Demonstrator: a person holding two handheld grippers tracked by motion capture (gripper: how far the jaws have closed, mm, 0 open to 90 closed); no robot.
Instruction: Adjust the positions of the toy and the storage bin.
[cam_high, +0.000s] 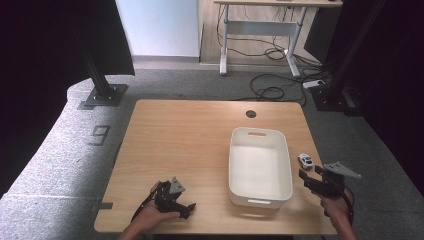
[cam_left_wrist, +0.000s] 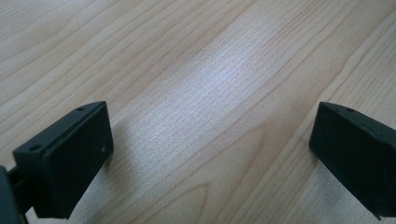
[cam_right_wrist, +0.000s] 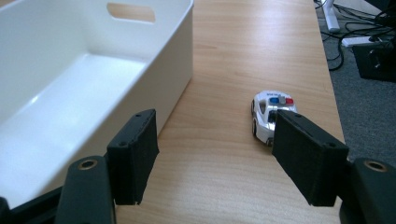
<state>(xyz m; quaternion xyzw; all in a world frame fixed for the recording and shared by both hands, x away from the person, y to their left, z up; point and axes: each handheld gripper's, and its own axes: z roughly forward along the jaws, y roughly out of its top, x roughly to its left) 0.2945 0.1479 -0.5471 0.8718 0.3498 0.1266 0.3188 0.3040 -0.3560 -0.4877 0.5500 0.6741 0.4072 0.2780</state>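
Wooden table sat on grey carpet, w/ a white desk frame and cables far behind. White bin stood on the table's right half, empty. Toy police car lay on the tabletop just right of the bin, near the right edge. Right gripper hovered just near of the car, jaws spread wide, nothing between them; its right jaw overlapped the car's near end in the right gripper view. Left gripper rested near the table's near-left edge, jaws apart over bare wood, holding nothing.
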